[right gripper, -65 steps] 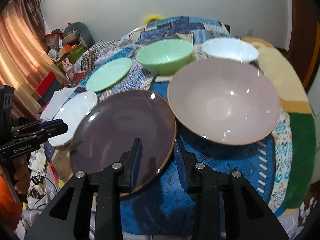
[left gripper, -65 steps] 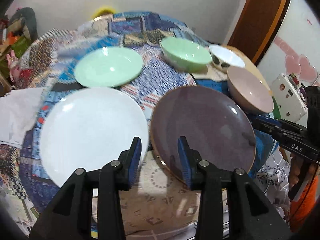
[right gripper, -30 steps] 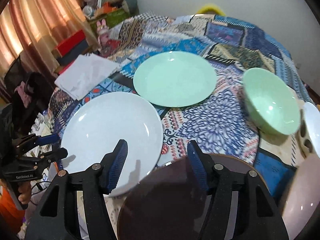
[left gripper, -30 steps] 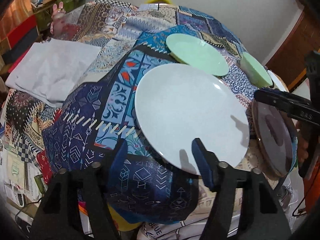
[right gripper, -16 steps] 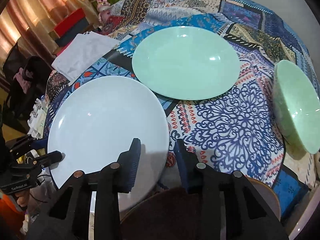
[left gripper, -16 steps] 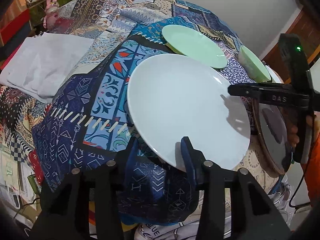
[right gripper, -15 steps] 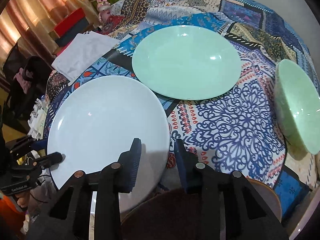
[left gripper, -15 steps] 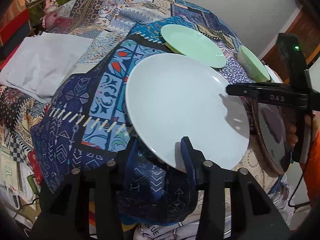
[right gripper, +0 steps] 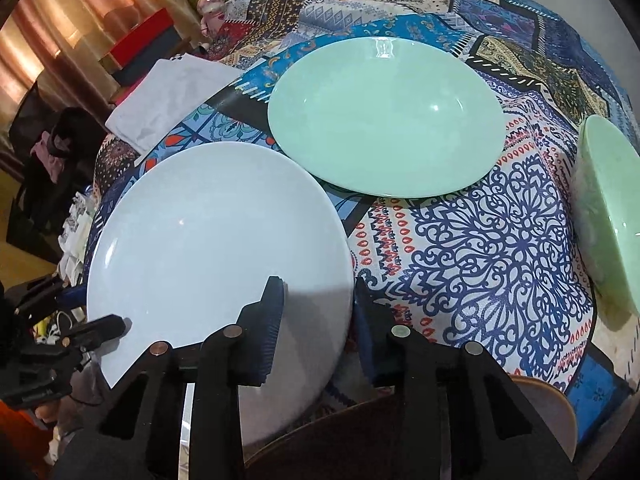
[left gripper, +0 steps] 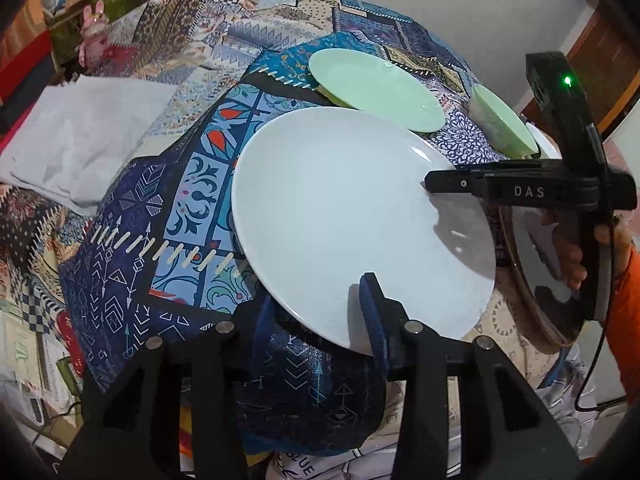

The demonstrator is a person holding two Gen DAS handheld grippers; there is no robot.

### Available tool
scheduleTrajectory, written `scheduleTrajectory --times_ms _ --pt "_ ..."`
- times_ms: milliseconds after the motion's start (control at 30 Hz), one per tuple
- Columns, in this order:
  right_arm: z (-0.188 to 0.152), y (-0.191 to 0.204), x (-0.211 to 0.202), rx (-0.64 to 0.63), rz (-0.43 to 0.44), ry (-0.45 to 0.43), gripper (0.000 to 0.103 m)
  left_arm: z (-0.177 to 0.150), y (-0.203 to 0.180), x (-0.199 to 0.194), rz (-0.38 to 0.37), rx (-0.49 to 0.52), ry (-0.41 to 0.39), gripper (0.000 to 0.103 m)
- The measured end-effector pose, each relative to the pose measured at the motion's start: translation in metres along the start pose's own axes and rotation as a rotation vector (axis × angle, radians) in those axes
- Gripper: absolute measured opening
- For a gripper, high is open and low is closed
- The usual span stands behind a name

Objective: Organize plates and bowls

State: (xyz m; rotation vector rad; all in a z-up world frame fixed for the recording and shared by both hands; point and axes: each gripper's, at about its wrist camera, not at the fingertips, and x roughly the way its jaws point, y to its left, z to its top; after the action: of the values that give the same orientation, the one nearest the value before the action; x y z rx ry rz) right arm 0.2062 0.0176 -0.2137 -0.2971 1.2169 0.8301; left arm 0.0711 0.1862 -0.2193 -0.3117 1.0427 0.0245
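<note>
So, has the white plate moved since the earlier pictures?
Yes. In the left wrist view the white plate has closed on the green plate, hiding cloth between them.

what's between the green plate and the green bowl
Only bare patterned tablecloth separates the green plate from the green bowl, shown clearly in the right wrist view.

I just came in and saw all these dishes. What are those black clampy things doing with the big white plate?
A person holds a two-finger gripper in each hand. The left gripper and the right gripper each straddle the rim of the white plate, one finger above and one below, on different sides. Whether they have clamped it cannot be told. A green plate, a green bowl and a dark plate sit nearby on the patterned tablecloth.
</note>
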Motion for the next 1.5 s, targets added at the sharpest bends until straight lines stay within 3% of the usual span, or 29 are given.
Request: scheduleTrajectory --times_ms 667,1500 --pt "-0.008 0.023 -0.032 -0.032 0.008 -0.125 0.030 0.003 0.010 -0.034 0.033 -0.053 -0.106 0.042" --pt "-0.067 -0.006 -0.123 0.072 -0.041 -0.328 0.030 0.014 -0.074 -0.082 -0.006 0.106 -0.218 0.042"
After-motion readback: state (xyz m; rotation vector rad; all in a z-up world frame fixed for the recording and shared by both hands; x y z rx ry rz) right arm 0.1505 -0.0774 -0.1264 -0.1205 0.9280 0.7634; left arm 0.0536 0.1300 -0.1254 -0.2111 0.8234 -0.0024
